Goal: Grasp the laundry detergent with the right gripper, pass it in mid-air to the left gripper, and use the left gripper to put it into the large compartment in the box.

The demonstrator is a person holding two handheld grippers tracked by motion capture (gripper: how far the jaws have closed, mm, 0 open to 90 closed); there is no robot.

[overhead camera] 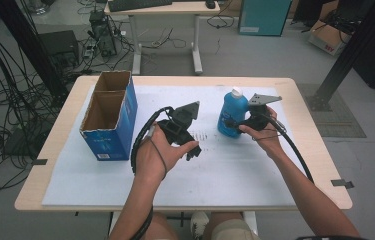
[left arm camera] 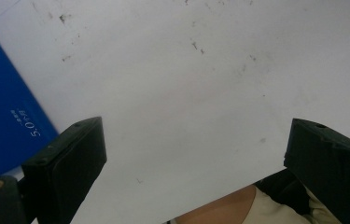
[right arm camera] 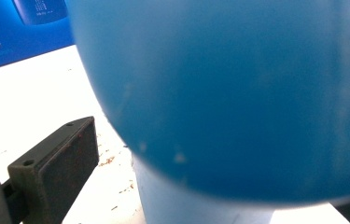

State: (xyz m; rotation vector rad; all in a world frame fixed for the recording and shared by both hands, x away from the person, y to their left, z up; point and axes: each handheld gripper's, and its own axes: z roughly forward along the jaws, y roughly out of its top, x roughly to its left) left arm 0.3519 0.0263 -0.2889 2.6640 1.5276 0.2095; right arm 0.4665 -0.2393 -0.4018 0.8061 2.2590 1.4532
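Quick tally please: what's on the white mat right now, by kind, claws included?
Bottles: 1, the blue bottle, standing upright at the right claw.
Boxes: 1, the open blue box at the mat's left.
Claws: 2, the right one at the bottle and the left claw, open over bare mat.
Total: 4

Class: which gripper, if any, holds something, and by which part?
Left gripper holds nothing. Right gripper is around the blue bottle's lower body; grip unclear.

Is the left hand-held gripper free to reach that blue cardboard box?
Probably yes. The left hand-held gripper is open and holds nothing, and bare white mat lies between it and the blue box.
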